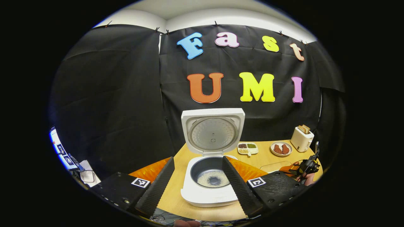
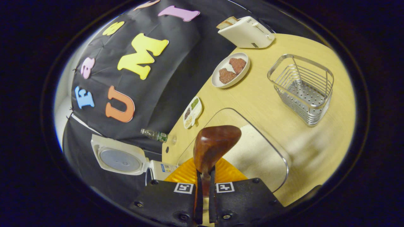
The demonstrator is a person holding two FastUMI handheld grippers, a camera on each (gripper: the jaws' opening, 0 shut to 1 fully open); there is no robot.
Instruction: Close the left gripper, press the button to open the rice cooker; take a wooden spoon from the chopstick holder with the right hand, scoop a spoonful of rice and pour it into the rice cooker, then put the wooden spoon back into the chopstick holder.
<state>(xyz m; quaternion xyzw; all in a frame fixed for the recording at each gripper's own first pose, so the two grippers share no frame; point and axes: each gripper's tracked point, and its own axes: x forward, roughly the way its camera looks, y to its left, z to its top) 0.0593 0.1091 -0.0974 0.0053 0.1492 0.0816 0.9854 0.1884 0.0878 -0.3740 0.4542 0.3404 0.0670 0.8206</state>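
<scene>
The left hand-held gripper [image 1: 198, 178] hangs released, fingers spread either side of the open cooker [image 1: 210, 157], rice in its pot. The right hand-held gripper [image 2: 205, 192] is clenched on the spoon [image 2: 214, 145], its bowl over the rice tray [image 2: 252, 154] on the tabletop [image 2: 262, 94]. The wire holder [image 2: 303, 91] stands beyond the tray.

I see a bench [image 2: 262, 94] of pale, matt wood grain. My wooden spoon [image 2: 214, 143] looks dark, polished and glossy. The chopstick holder [image 2: 303, 88] is shiny wire metal with a perforated floor. The rice cooker [image 1: 210, 176] has smooth white plastic casing, a dark matt pot and dimpled metal under its lid.
</scene>
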